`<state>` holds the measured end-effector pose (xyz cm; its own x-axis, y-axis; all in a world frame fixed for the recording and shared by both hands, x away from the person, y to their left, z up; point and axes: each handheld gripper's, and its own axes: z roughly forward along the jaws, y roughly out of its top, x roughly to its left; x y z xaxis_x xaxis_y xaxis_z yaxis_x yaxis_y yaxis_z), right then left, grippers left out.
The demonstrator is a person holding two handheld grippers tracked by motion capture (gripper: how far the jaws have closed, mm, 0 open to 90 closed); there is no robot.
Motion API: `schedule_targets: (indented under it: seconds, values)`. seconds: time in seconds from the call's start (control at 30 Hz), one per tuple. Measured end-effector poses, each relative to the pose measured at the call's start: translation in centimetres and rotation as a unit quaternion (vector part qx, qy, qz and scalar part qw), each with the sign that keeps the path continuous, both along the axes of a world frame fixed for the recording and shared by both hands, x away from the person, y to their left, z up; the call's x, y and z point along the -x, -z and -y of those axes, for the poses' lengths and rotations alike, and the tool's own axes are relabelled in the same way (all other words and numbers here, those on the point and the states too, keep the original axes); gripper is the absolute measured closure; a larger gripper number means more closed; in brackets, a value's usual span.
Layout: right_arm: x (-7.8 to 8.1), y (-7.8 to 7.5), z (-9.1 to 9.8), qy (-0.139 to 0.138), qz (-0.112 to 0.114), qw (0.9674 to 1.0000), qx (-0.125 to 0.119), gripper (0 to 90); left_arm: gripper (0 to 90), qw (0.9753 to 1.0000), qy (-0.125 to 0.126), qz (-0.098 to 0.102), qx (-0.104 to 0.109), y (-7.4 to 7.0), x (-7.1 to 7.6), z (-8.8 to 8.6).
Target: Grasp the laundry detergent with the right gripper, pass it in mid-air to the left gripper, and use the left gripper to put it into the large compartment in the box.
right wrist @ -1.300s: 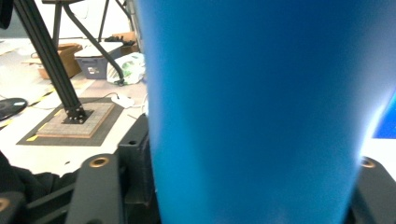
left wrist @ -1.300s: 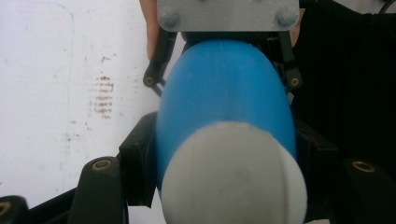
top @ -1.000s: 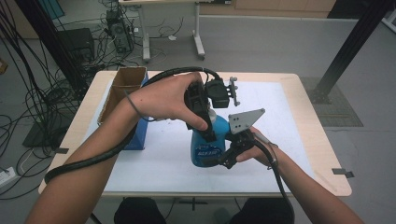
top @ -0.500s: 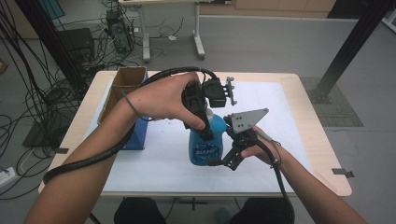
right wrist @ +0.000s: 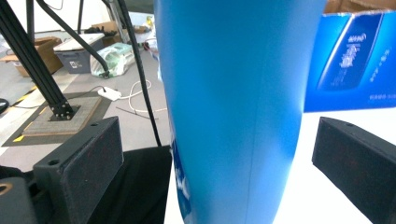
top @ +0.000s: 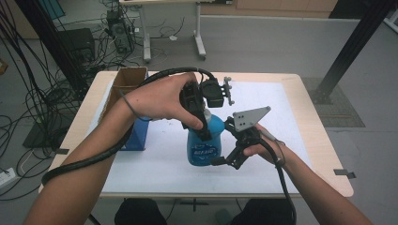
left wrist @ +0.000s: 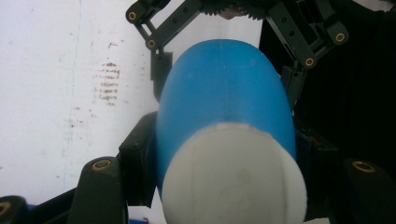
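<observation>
A blue bottle (top: 204, 146) with a white cap stands on the white sheet at mid-table. From above, my left gripper (top: 206, 127) is shut on its top; in the left gripper view the black jaws press both sides of the bottle (left wrist: 224, 93) just below the cap. My right gripper (top: 223, 143) comes in level from the right at the bottle's lower body. Its jaws have just been opening. In the right gripper view the pads (right wrist: 88, 163) stand clear of the bottle (right wrist: 233, 93) on each side, with the bottle between them.
A blue carton (top: 137, 136) lies left of the bottle, also behind it in the right gripper view as the carton (right wrist: 359, 60). An open cardboard box (top: 126, 79) sits at the table's far left. The white sheet (top: 281, 122) stretches to the right. Cables and stands crowd the floor beyond.
My right gripper's jaws have spread apart and come off the bottle's sides. The left gripper and the bottle have stayed where they were.
</observation>
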<state>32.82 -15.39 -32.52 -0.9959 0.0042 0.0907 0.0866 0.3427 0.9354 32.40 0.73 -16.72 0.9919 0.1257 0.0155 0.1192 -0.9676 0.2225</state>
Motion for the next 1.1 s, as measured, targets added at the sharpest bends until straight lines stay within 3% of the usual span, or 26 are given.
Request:
schedule_targets:
  seconds: [0.37, 0.6, 0.9, 1.1]
  values:
    - [-0.1, 0.0, 1.3, 0.019, -0.021, 0.9985, 0.047, 2.7, 37.7, 0.9998, -0.021, 0.002, 0.002, 0.0, -0.3, -0.6]
    - [-0.3, -0.3, 2.8, 0.048, -0.023, 0.9940, 0.096, 2.8, 37.7, 0.9992, -0.040, 0.004, 0.002, -0.1, -0.6, -1.3]
    - [-0.3, 0.2, 4.0, 0.079, -0.029, 0.9812, 0.173, 3.0, 37.7, 0.9975, -0.069, 0.016, -0.003, -0.3, -0.8, -1.8]
    - [-0.4, 0.4, 4.7, 0.094, -0.047, 0.9694, 0.222, 3.2, 37.7, 0.9940, -0.105, 0.027, -0.015, -0.6, -0.9, -2.0]
